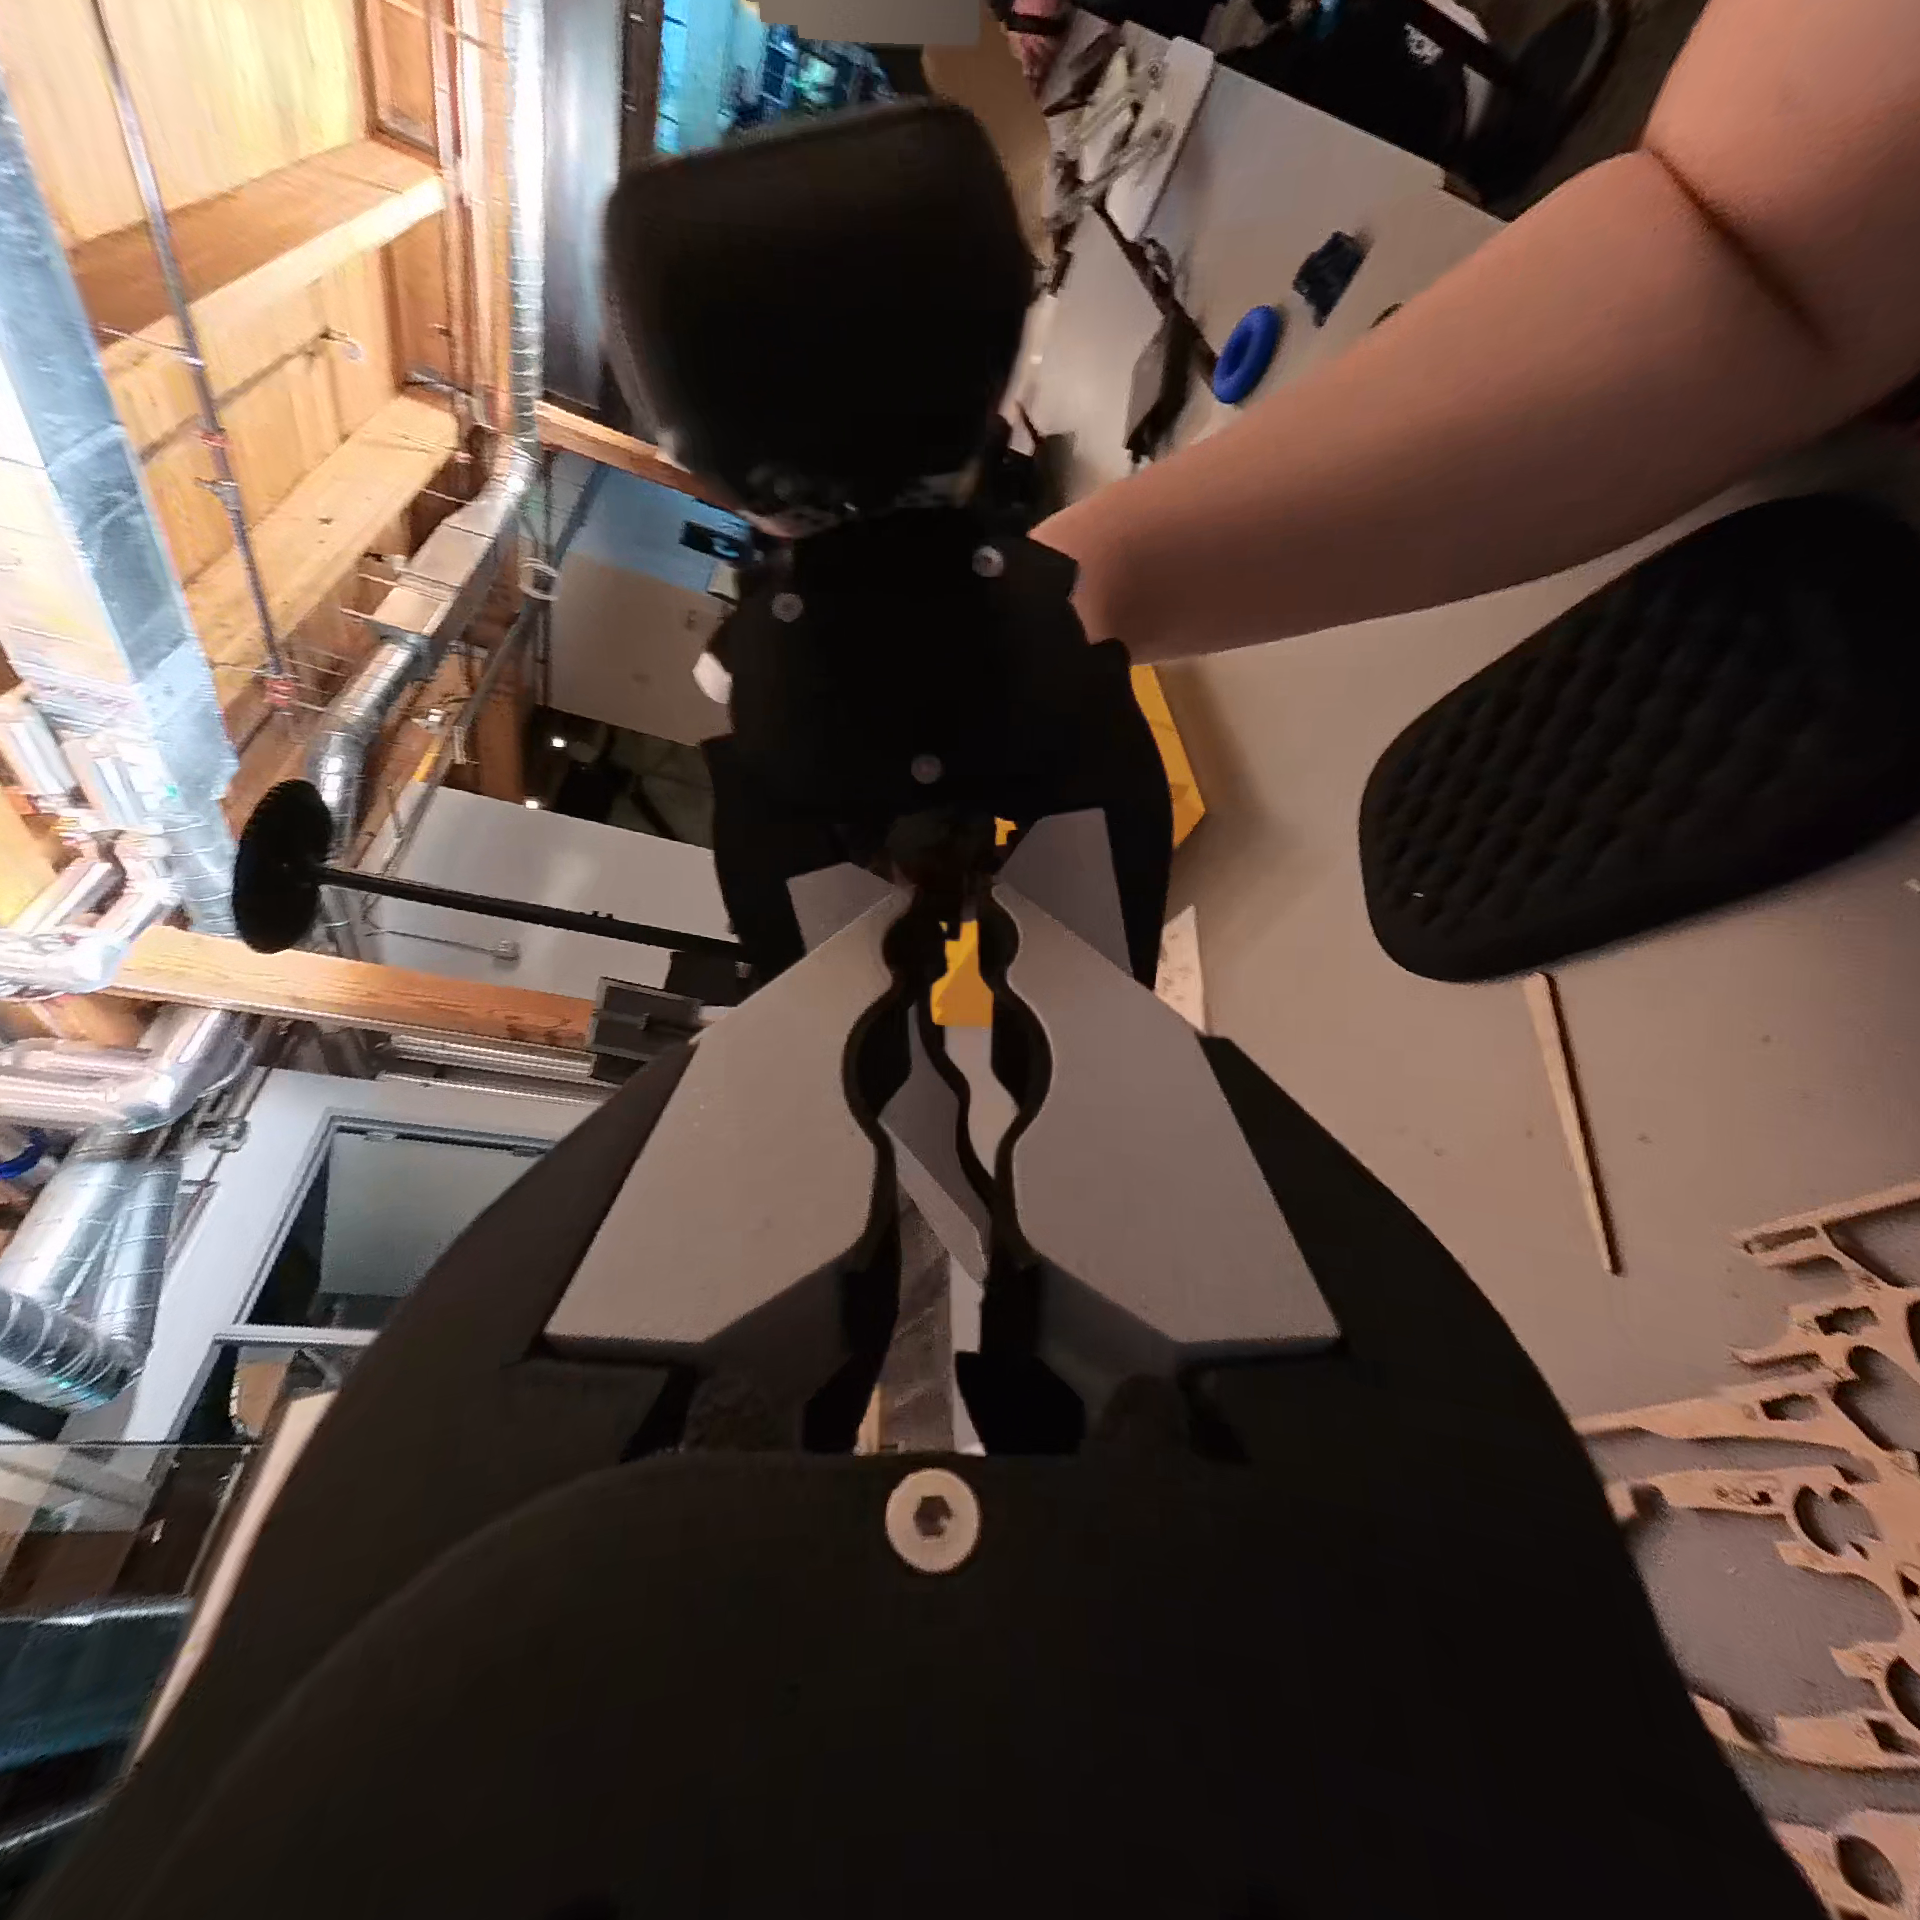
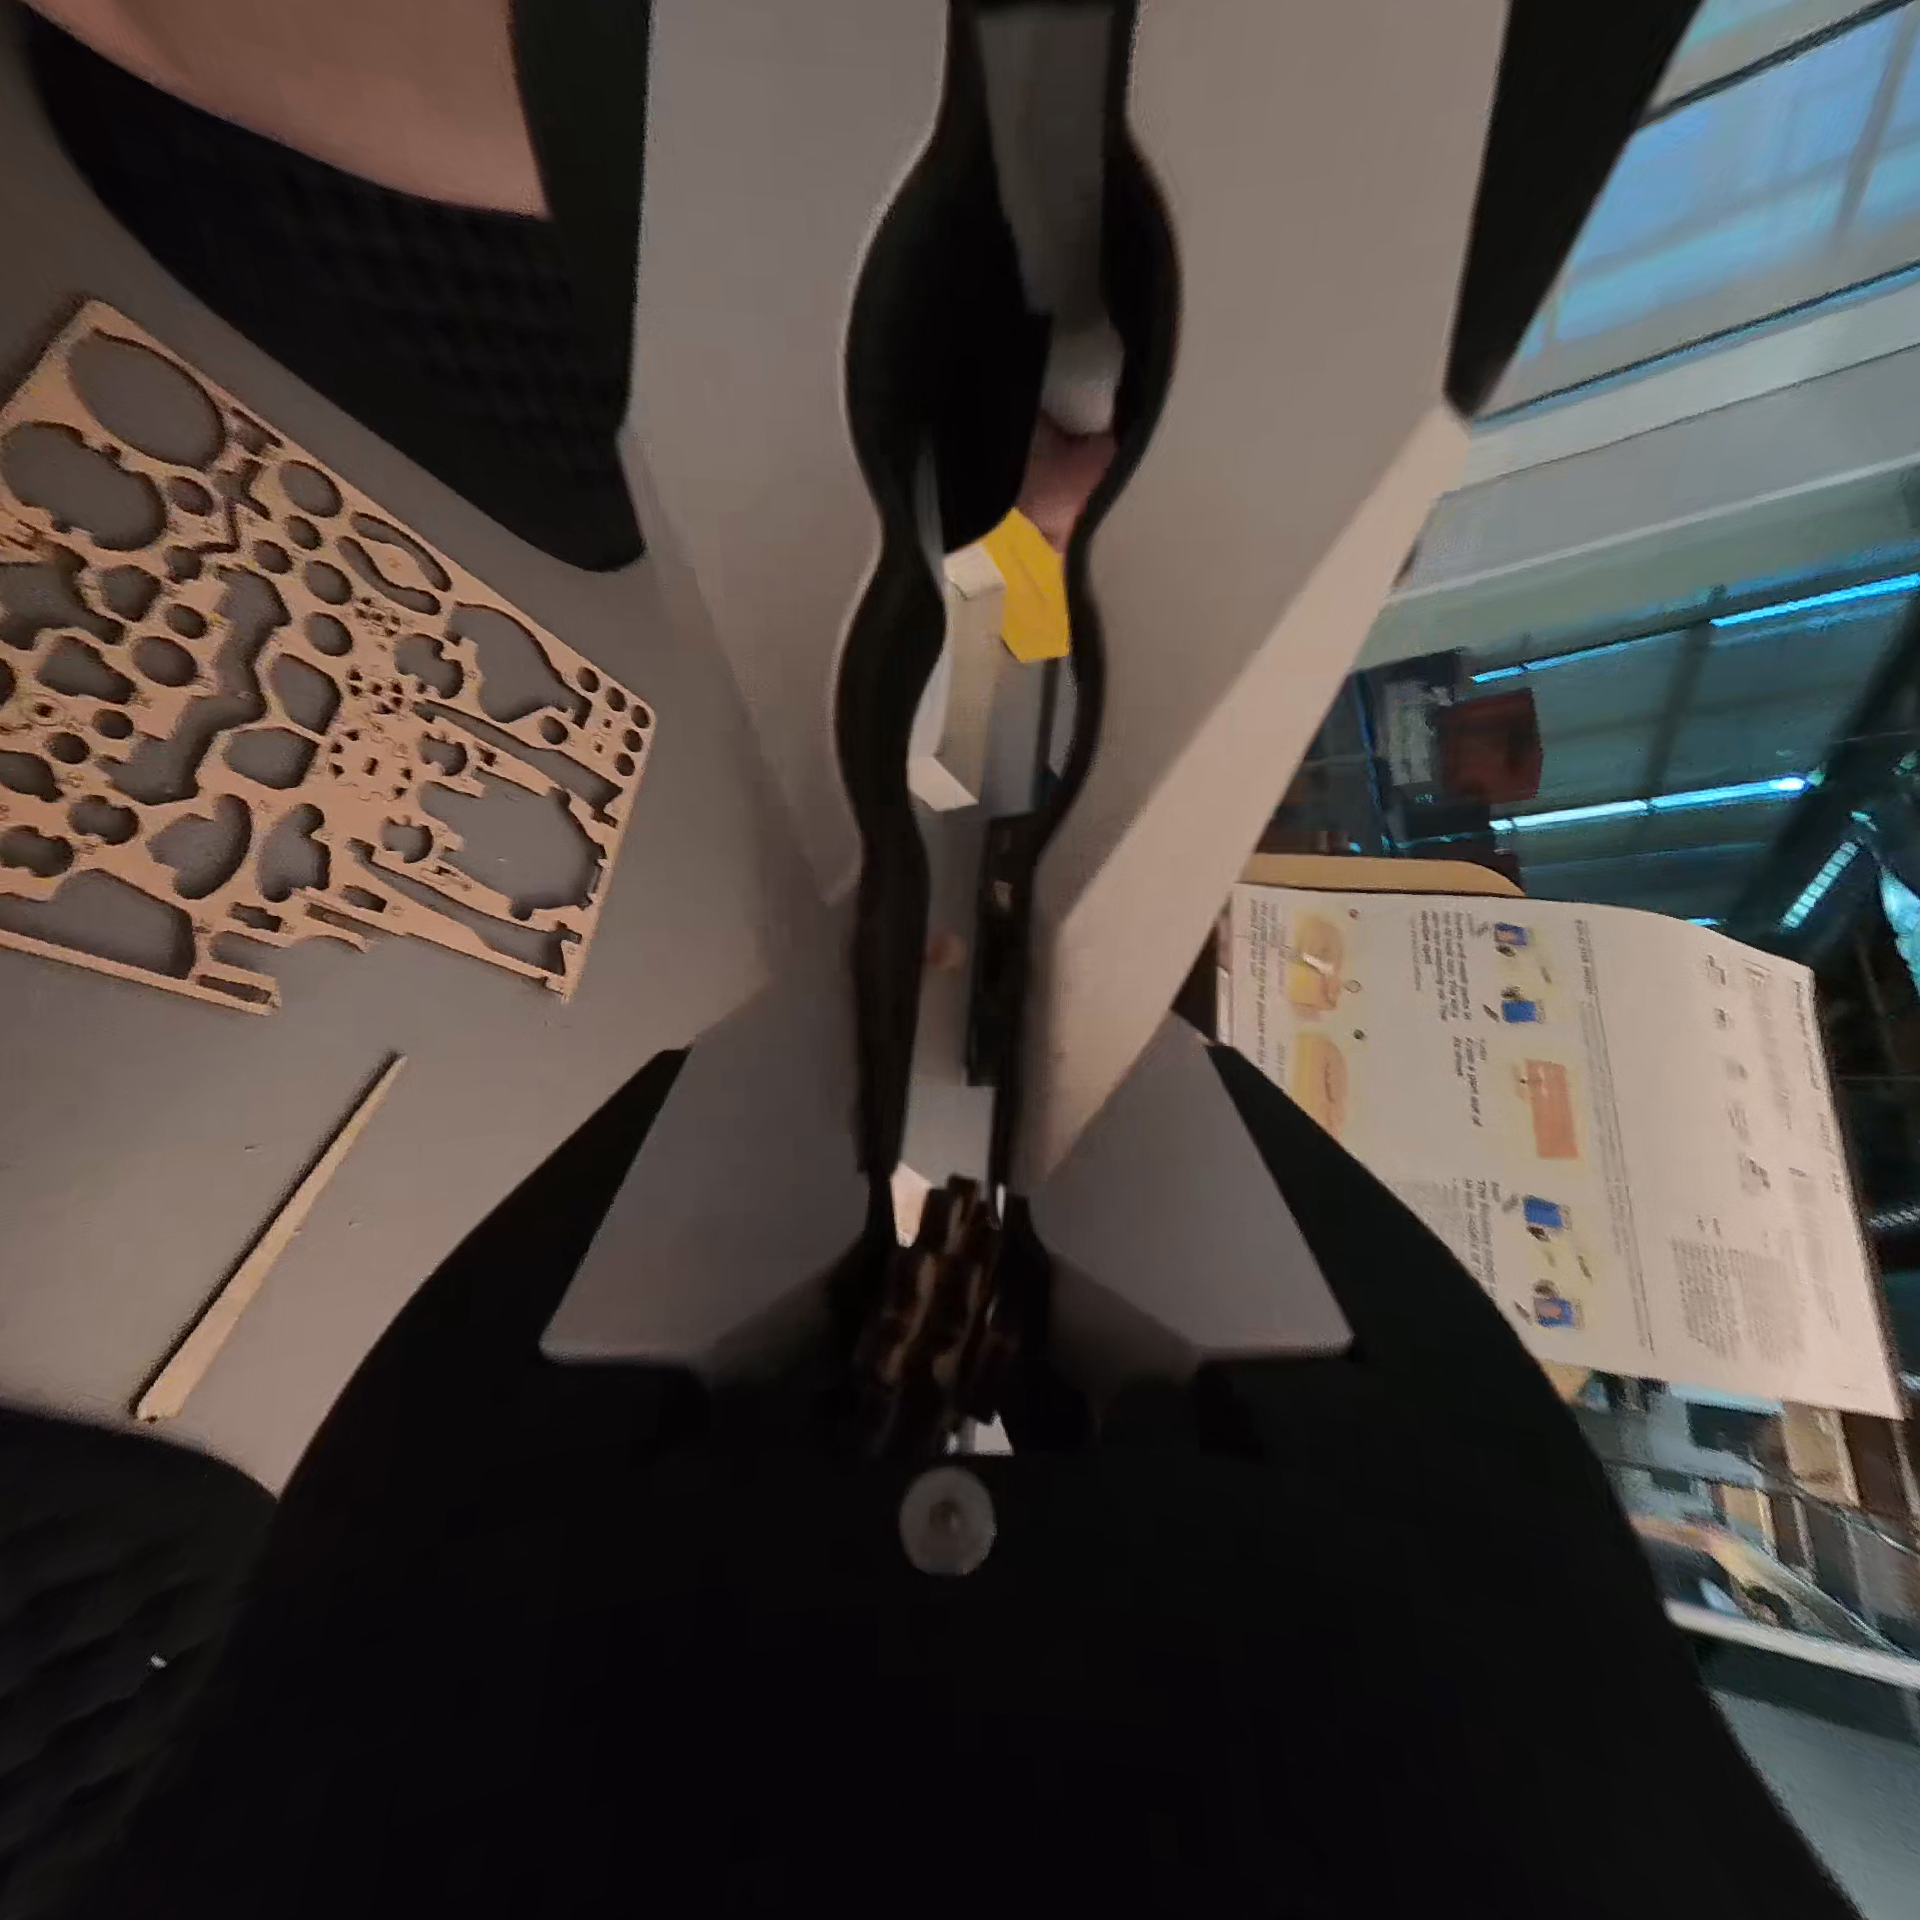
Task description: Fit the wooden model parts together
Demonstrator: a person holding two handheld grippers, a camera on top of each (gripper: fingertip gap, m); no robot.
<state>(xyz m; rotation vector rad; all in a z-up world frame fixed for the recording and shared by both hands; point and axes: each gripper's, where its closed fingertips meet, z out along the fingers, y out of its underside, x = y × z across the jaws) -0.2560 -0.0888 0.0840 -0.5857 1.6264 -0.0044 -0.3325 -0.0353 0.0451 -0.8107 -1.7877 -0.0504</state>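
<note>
A small dark wooden model part of stacked toothed layers sits between the two grippers, which face each other above the grey table. My left gripper is shut on one end of it with its fingertips. In the right wrist view the part lies deep between the right gripper's close-set jaws, near its black body. The left gripper reaches in from the top and its grey fingers cover most of the right gripper's fingers. The right gripper's body shows in the left wrist view, with a bare forearm behind it.
A punched-out wooden sheet and a thin wooden strip lie on the table. A printed instruction sheet is at the right. A black textured pad, a yellow box and a blue ring are farther off. My right fingertips sit around 9 centimetres from my left ones.
</note>
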